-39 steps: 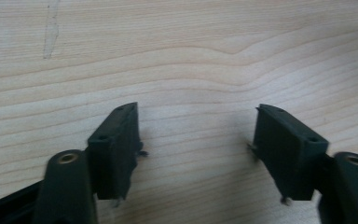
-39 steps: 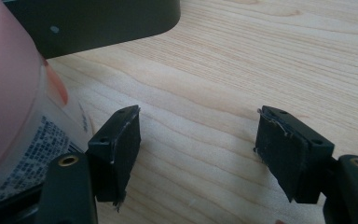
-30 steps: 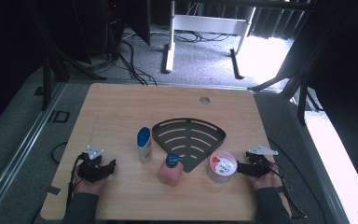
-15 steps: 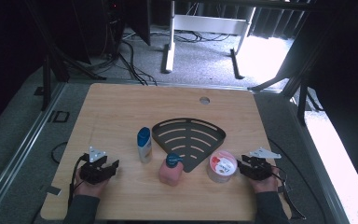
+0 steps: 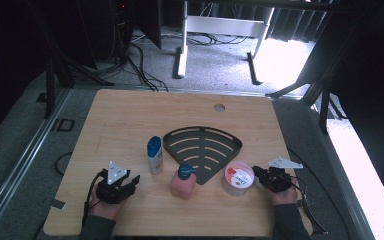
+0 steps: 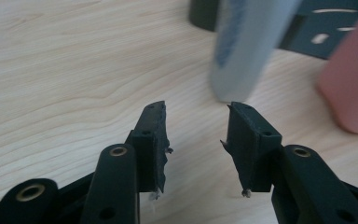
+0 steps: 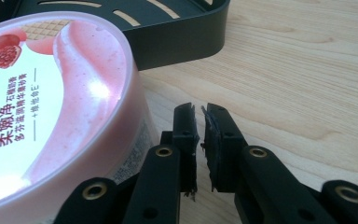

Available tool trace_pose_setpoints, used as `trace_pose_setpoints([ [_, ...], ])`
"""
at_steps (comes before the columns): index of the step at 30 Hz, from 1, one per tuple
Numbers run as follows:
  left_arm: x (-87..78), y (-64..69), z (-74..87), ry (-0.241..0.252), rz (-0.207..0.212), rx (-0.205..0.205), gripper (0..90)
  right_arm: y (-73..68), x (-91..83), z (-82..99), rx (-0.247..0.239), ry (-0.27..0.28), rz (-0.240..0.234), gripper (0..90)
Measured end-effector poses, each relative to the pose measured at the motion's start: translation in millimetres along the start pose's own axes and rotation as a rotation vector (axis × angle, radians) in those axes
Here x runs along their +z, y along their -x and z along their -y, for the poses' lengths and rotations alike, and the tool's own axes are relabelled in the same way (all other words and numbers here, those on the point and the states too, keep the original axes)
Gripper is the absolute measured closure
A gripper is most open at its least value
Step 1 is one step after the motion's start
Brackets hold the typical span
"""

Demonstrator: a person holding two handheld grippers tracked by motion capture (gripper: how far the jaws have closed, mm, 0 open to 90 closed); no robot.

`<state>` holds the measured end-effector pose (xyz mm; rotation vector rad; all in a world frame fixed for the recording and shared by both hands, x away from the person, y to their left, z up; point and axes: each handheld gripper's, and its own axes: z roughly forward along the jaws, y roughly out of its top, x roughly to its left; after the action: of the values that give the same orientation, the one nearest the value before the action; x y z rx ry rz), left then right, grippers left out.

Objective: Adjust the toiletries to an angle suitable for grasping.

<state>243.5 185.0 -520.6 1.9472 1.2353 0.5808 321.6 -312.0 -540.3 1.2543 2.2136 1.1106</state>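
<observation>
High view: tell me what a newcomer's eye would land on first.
The black fan-shaped slotted tray at the table's middle draws the eye first. Along its near edge stand a white bottle with a blue cap, a pink bottle and a pink-lidded tub. The left gripper sits near the white bottle, jaws parted and just closing on nothing; the right gripper is beside the tub, nearly shut.

This looks like a lab or test workspace, though the dark surroundings make it hard to be sure: a bare wooden table [image 5: 130, 120] on grey carpet [image 5: 215, 65], loose cables [image 5: 140, 70], black metal frame posts [image 5: 325, 95]
</observation>
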Motion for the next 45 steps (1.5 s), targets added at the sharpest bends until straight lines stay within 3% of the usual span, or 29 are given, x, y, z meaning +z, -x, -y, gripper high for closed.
trace_pose_setpoints([
  [1,0.0,0.0,0.0,0.0,0.0,0.0,58.7,0.0,0.0,0.0,0.0,0.0,0.0,83.8],
  [2,-4.1,7.2,-2.6,0.002,0.032,0.017,60.4,-0.9,0.7,-0.6,-0.01,-0.003,-0.002,85.2],
  [3,-4.1,7.2,-2.6,0.002,0.032,0.017,60.7,-1.1,0.9,-0.8,-0.011,-0.004,-0.003,85.6],
  [5,-9.4,19.4,-8.1,0.014,0.076,0.052,61.6,-1.3,1.0,-1.2,-0.013,-0.003,-0.007,86.7],
  [18,-12.3,51.5,-28.7,0.047,0.19,0.149,67.7,-2.2,3.2,-2.1,-0.029,-0.014,-0.01,86.3],
  [26,-9.6,71.0,-36.0,0.047,0.251,0.179,73.9,-2.5,3.9,-1.8,-0.039,-0.015,-0.004,84.8],
  [36,-2.9,93.9,-43.8,0.042,0.325,0.219,87.4,-4.0,4.4,-1.7,-0.054,-0.025,-0.01,89.8],
  [45,4.0,107.7,-50.3,0.046,0.367,0.231,89.5,-5.4,4.6,-1.9,-0.063,-0.026,-0.013,89.9],
])
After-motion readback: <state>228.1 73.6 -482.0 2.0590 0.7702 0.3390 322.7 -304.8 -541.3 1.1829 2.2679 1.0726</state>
